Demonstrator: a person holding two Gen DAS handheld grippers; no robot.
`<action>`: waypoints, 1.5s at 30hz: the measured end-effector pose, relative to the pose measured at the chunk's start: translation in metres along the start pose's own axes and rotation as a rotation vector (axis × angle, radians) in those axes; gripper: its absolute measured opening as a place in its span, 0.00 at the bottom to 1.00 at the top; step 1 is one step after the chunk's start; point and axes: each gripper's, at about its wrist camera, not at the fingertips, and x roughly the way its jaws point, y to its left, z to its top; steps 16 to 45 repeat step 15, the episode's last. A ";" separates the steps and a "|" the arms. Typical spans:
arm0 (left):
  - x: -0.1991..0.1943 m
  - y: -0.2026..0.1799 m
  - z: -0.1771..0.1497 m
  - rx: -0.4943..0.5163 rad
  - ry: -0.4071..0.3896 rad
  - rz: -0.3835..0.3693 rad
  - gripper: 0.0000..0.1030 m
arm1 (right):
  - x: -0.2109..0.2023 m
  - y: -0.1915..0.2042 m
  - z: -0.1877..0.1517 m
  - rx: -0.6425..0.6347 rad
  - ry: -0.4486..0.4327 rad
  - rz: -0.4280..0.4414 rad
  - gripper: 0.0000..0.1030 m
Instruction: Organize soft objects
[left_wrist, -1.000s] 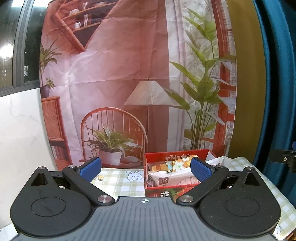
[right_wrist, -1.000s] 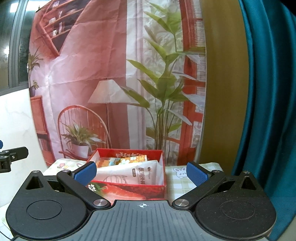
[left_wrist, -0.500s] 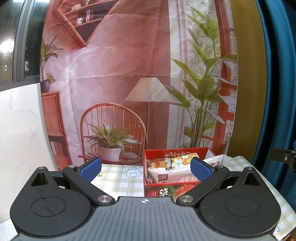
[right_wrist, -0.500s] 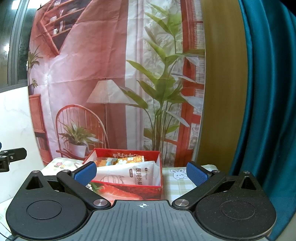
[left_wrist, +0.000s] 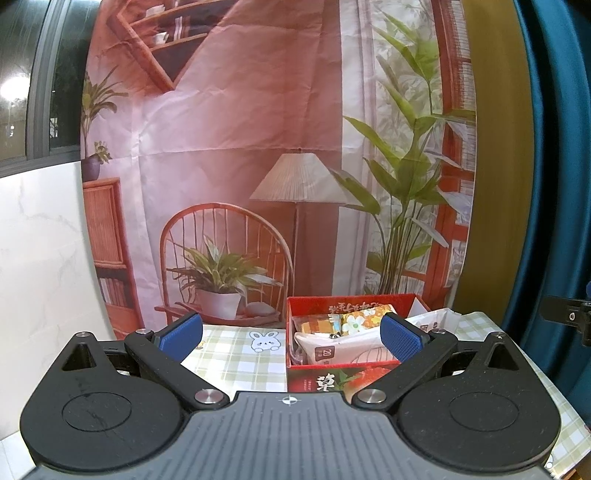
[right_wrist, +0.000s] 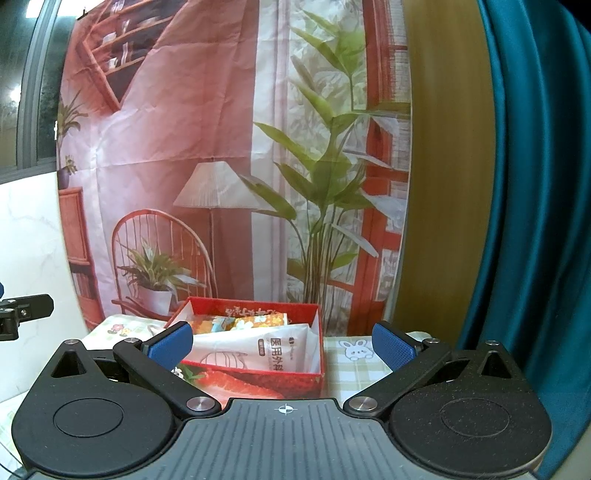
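Note:
A red cardboard box (left_wrist: 314, 382) (right_wrist: 258, 382) with strawberry print stands on the checked tablecloth (left_wrist: 240, 363). Inside lie a white soft packet (left_wrist: 340, 350) (right_wrist: 255, 350) with printed text and orange flowered packs (left_wrist: 360, 319) (right_wrist: 255, 321) behind it. My left gripper (left_wrist: 290, 338) is open, held back from the box, which sits ahead and to its right. My right gripper (right_wrist: 282, 347) is open too, with the box ahead and slightly left. Nothing is between either pair of fingers.
A printed backdrop (left_wrist: 258, 147) of a chair, lamp and plants hangs right behind the table. A teal curtain (right_wrist: 535, 184) hangs at the right, a white marble wall (left_wrist: 40, 258) at the left. The other gripper's edge (left_wrist: 565, 319) shows at the far right.
Both grippers have tilted down and drawn back a little, so the box sits lower in view and more of the tablecloth shows. Both stay open.

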 end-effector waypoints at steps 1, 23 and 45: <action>0.000 0.000 0.000 -0.001 0.001 0.000 1.00 | 0.000 0.001 0.000 0.000 0.000 -0.001 1.00; 0.000 0.000 -0.001 0.010 -0.013 0.010 1.00 | -0.001 0.001 0.000 -0.006 0.000 0.001 1.00; 0.000 0.000 -0.001 0.010 -0.013 0.010 1.00 | -0.001 0.001 0.000 -0.006 0.000 0.001 1.00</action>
